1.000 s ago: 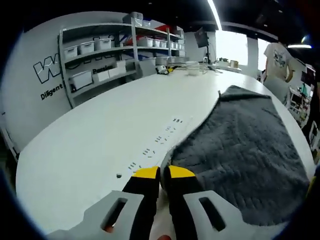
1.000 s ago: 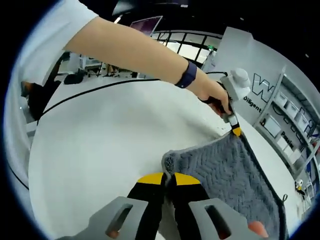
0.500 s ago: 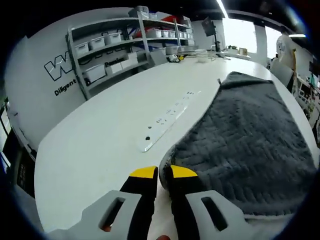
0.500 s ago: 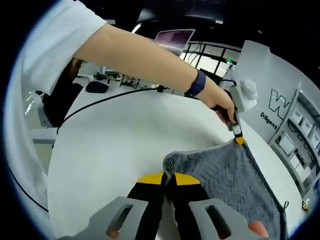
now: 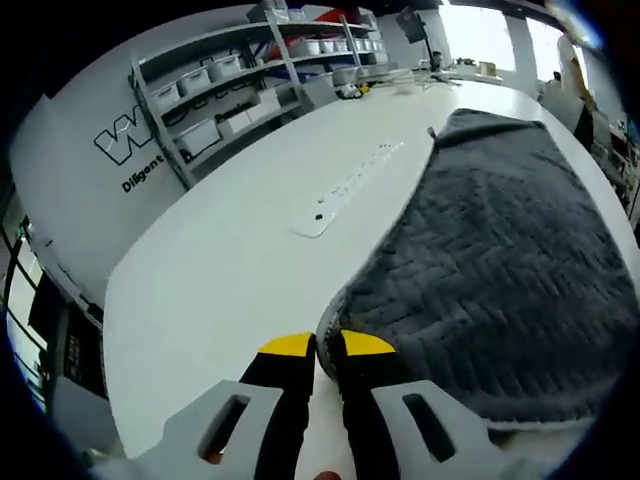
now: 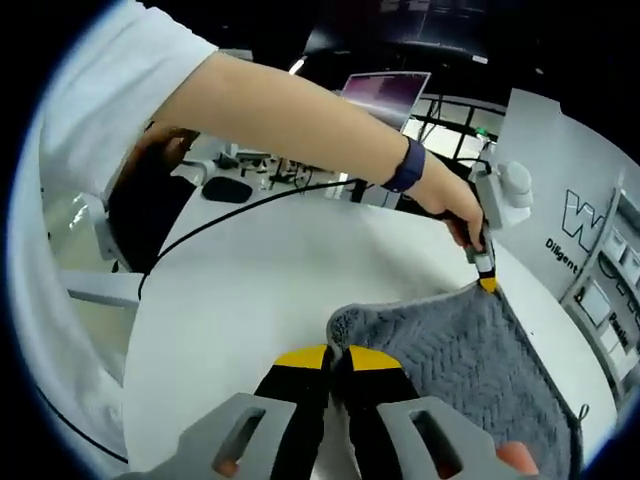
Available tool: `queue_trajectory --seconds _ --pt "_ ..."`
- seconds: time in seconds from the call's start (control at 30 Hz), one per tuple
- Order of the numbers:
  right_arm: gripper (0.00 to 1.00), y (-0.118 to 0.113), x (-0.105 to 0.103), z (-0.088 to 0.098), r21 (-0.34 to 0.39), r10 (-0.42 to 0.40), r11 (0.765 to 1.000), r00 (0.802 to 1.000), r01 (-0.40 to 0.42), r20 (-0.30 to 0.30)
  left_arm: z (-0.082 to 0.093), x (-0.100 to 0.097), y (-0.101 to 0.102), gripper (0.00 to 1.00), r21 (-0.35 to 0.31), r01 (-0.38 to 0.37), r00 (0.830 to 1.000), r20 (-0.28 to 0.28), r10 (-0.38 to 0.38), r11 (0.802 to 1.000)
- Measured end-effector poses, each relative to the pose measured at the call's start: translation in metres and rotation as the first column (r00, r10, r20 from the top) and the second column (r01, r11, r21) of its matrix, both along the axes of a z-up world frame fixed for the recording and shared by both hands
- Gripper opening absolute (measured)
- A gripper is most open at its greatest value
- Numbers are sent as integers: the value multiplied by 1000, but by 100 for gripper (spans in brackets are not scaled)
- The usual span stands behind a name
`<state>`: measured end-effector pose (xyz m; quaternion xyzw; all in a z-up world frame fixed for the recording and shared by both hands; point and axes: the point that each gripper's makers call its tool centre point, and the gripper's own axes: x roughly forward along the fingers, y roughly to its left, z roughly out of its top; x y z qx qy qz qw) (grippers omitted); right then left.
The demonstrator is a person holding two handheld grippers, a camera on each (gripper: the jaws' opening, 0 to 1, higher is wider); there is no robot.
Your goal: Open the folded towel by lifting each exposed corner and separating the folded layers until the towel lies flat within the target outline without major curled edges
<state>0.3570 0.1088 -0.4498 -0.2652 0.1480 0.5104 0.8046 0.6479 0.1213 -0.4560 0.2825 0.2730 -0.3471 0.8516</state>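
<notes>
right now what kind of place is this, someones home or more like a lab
Most likely a lab or workshop, not a home. Metal shelving stacked with storage bins lines a wall bearing printed lettering, a monitor stands at the back, and the grey towel lies on a large white table.

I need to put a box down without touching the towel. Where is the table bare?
In the left gripper view the table is bare between the grey towel and the edge facing the shelves, apart from a white strip. The left gripper and right gripper pinch towel corners, so it is crowded there.
</notes>
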Motion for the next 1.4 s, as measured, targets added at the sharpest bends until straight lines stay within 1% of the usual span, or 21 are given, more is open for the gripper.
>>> queue_trajectory --seconds 0.13,0.33,0.47,0.53,0.57,0.67,0.7,0.77,0.8,0.83,0.9,0.93,1.0,1.07,1.13,1.2,1.23,1.27,1.3,1.33,1.4 --pt "2 7 -3 -3 -4 14 1000 1000 -14 -4 -2 -2 10 10 4 -19 1000 -3 19 1000" --pt "2 7 -2 -6 15 15 1000 999 -14 -28 -3 -1 14 13 -23 -41 999 -13 41 999" --pt "4 5 0 -7 34 11 999 999 -9 -50 -3 -2 15 19 -8 -43 999 -5 43 999" --pt "6 3 0 -7 45 9 999 998 -7 -58 0 -2 17 22 -5 -49 999 3 49 999" --pt "7 2 0 -7 50 9 999 998 -6 -57 2 -1 19 23 -12 -55 998 7 55 998" --pt "17 -5 1 -5 62 1 998 998 3 -63 12 -2 20 27 -46 -76 997 18 77 996" --pt "21 -10 2 -4 74 -4 997 997 9 -72 17 -2 20 28 -64 -76 996 31 78 995" --pt "26 -17 0 -1 104 1 995 995 9 -101 23 -3 20 31 -80 -79 996 45 83 994" --pt "28 -24 -2 3 147 3 989 991 16 -132 26 -4 21 32 -86 -84 995 53 89 993" --pt "30 -31 -1 6 171 -3 985 988 29 -153 27 -5 22 33 -87 -85 994 56 90 993" --pt "35 -44 0 11 218 -13 974 981 56 -195 32 -6 26 36 -69 -85 992 93 91 994" --pt "36 -58 3 16 241 -26 967 978 78 -209 34 -8 28 38 -66 -87 991 98 93 994" --pt "38 -84 10 24 265 -59 958 979 111 -196 37 -13 28 42 -71 -82 990 110 90 994" --pt "39 -114 18 31 264 -109 953 979 152 -170 42 -20 24 47 -100 -65 989 129 77 993" --pt "43 -147 26 36 257 -169 944 974 205 -153 48 -28 17 51 -145 -47 988 140 67 988" --pt "48 -180 34 42 254 -226 932 963 258 -149 52 -37 10 55 -179 -36 988 141 61 983" --pt "49 -197 36 43 247 -248 928 957 279 -151 53 -40 7 60 -189 -31 988 142 58 981" --pt "51 -212 38 45 242 -269 923 951 299 -151 56 -47 1 63 -215 -19 988 146 51 977" --pt "53 -233 42 47 239 -299 915 943 326 -144 57 -53 -3 66 -238 -14 988 145 49 971" --pt "54 -243 44 48 236 -312 911 940 338 -140 58 -58 -7 70 -257 -9 989 141 47 966" --pt "56 -273 50 50 224 -357 897 924 381 -138 59 -67 -15 74 -287 -1 990 132 41 958"
